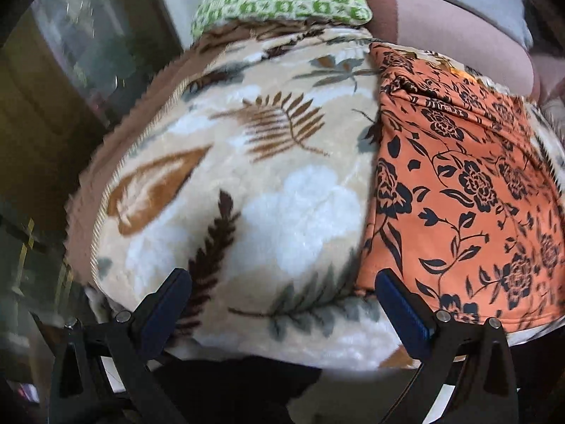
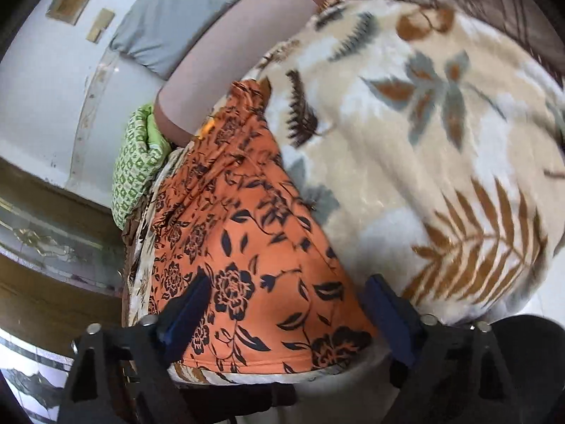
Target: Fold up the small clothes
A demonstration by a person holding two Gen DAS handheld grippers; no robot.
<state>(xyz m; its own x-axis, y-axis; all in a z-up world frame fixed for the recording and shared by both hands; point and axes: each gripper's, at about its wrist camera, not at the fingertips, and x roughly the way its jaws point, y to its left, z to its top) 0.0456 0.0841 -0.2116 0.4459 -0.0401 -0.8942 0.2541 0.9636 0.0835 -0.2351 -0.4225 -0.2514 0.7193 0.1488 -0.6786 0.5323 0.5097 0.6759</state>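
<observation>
An orange garment with a black flower print (image 1: 459, 183) lies flat on a cream leaf-patterned blanket (image 1: 247, 183), at the right of the left wrist view. My left gripper (image 1: 282, 282) hangs open above the blanket just left of the garment's near corner, with nothing between its fingers. In the right wrist view the same orange garment (image 2: 254, 247) runs from the centre down to the bed's near edge. My right gripper (image 2: 286, 296) stands open over its near end, jaws wide apart, pads not pressing the cloth. The blanket (image 2: 423, 141) fills the right side.
A green-and-white patterned cushion (image 1: 282, 0) sits at the head of the bed, beside a pinkish-brown pillow (image 1: 459, 35) and a grey pillow (image 2: 183, 17). Dark wooden furniture with glass (image 1: 53, 88) stands left of the bed. A white wall (image 2: 42, 88) lies behind.
</observation>
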